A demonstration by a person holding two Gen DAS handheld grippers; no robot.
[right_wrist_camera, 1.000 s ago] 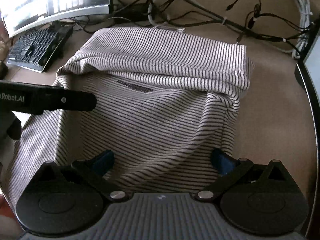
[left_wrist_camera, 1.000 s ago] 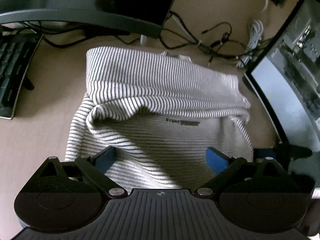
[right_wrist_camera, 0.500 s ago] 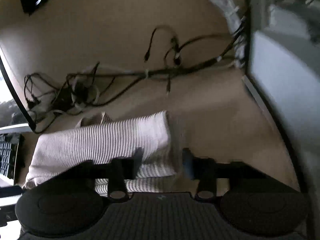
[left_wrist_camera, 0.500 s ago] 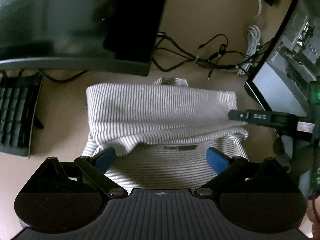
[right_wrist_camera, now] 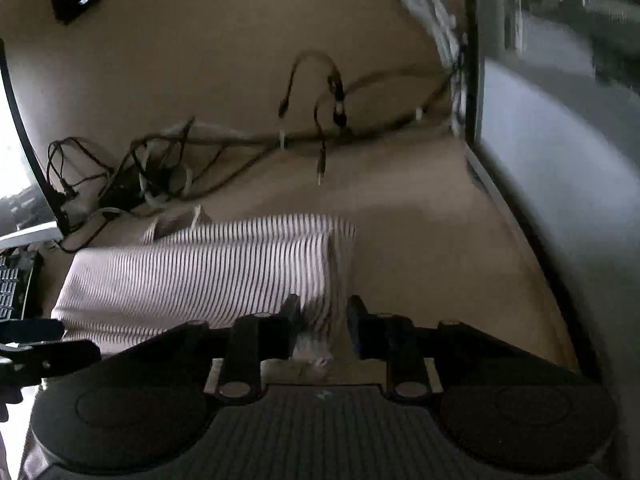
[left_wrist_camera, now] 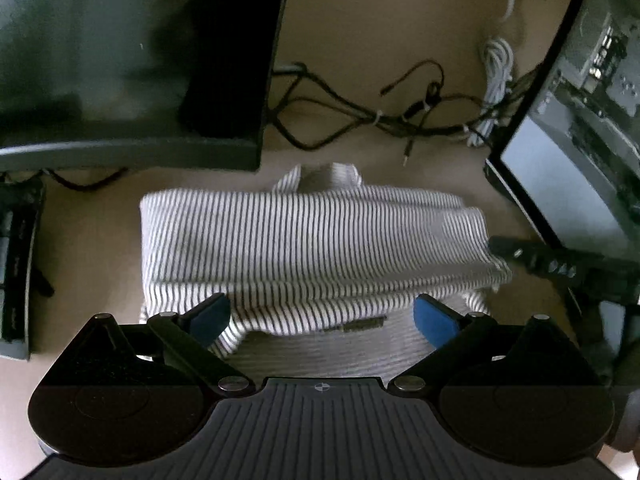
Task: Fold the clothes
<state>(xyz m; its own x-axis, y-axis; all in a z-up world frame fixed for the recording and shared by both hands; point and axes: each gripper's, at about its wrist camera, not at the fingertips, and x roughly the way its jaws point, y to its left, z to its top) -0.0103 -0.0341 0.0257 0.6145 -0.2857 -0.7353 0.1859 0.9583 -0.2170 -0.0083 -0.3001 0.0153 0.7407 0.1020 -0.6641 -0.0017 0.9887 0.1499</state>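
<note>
Lying folded: one striped garment (left_wrist_camera: 312, 240), two monitors (left_wrist_camera: 132, 60).

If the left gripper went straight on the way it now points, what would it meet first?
Most likely the striped garment: the left gripper, fingers open, points down at its folded bulk, which fills the space just ahead. The dark cables and desk lie further on. Depth is hard to judge through the fisheye.

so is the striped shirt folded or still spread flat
Folded: the striped shirt lies doubled over in stacked layers, its collar poking out behind.
</note>
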